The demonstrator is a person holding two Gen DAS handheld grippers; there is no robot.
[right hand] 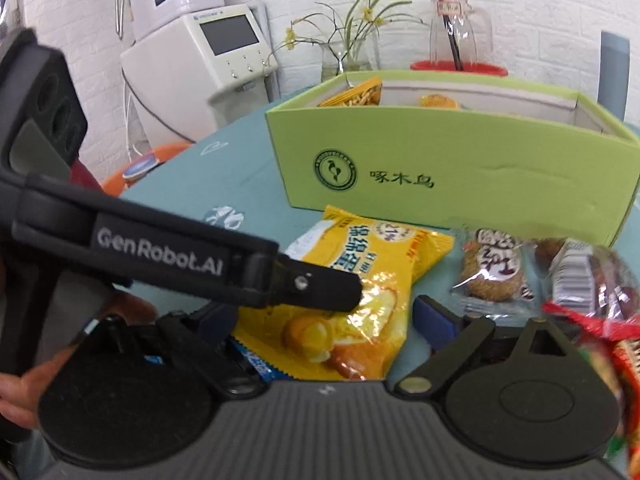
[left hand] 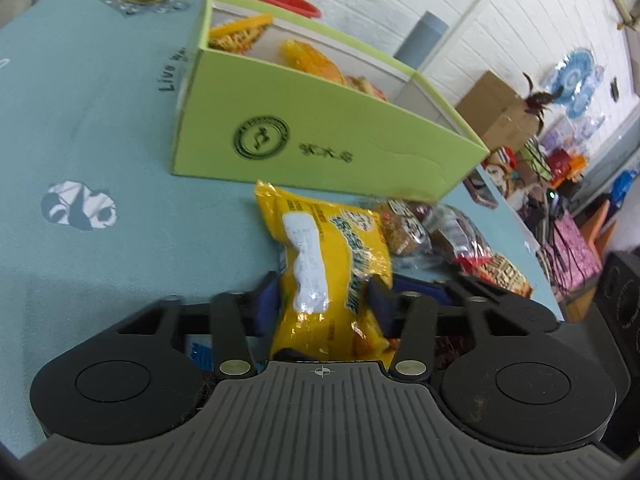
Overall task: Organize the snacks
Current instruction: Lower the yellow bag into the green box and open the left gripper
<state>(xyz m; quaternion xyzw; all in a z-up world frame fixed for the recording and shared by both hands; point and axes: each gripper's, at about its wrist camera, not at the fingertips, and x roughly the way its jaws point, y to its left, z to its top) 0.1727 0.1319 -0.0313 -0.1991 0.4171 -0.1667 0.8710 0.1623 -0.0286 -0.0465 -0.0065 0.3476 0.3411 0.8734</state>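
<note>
Surface: teal cloth. Green box: snacks inside, at the surface's middle. Yellow snack packet: just before the box, my left fingers clamped on it. My right fingers: apart, straddling its near end.

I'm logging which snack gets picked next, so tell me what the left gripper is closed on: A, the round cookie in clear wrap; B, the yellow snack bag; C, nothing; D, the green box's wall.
B: the left gripper's blue pads press both sides of the yellow snack bag, just short of the green box.
</note>
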